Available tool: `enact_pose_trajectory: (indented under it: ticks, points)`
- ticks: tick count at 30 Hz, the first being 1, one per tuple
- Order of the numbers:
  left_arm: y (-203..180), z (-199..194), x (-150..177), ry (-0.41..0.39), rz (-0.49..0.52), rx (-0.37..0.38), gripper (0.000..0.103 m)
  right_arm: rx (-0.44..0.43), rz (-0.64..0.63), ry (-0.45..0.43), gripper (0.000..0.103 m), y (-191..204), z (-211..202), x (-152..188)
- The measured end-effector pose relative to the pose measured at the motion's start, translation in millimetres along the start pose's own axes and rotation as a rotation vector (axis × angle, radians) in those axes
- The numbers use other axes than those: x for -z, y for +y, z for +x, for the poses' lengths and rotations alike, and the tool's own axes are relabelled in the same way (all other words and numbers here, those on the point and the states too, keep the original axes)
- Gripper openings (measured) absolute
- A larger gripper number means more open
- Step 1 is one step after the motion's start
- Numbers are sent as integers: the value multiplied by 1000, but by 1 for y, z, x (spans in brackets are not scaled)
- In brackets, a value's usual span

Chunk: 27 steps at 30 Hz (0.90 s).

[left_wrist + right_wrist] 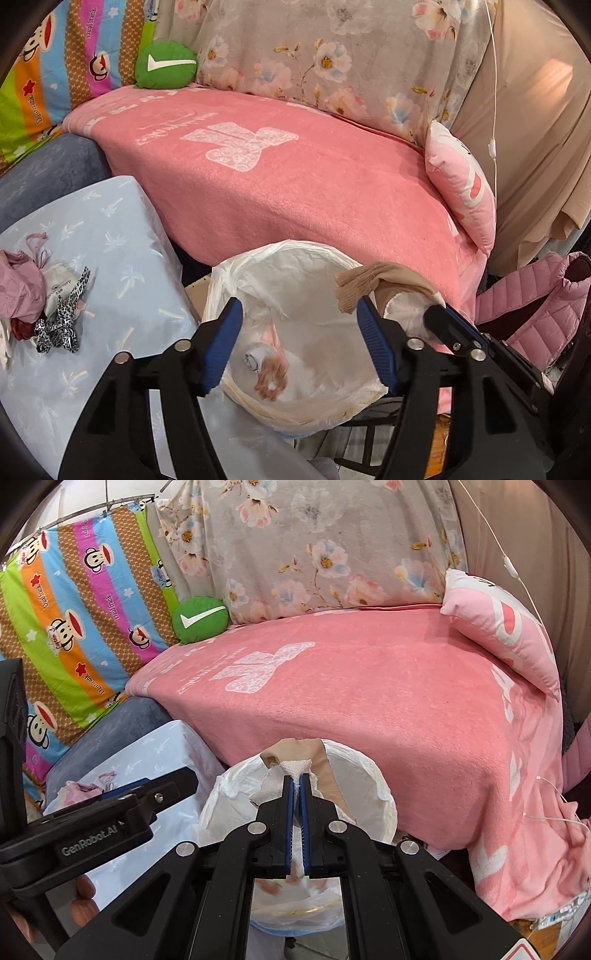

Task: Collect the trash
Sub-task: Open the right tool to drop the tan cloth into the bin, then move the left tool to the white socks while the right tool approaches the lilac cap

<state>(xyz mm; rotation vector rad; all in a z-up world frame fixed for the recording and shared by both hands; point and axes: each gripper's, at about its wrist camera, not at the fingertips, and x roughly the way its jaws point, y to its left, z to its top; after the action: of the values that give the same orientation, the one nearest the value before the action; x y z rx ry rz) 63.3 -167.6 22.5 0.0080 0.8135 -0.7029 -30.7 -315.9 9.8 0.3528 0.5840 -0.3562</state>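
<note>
Jaws: right gripper [296, 781] pinched on white-and-beige wad [295, 766] over lined bin [384, 794], frame centre; left gripper [299, 314] wide, empty; best released squarely above the opening.

My left tool [299, 343] hangs spread over the lined bin [236, 291] before the blanketed bed [295, 184], my right tool [296, 786] above the bin's far rim pinching a stocking [291, 766], the cloth pile [40, 295] left on the desk [110, 240].
</note>
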Motion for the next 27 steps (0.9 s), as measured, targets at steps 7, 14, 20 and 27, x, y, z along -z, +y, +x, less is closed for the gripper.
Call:
enact_pose_trajectory:
  ticks: [7,14,20,27]
  points:
    - [6,-1,1,-2,-14,-37,65,-9,-7,2,4,2,3,0]
    - [19,-5,5,-10,-44,-72,70,-23,-15,4,8,12,7,3]
    - [32,-12,9,-23,-72,-90,73,-33,-44,6,15,26,7,4]
    - [54,-23,14,-41,-112,-126,75,-56,-77,12,26,48,6,8]
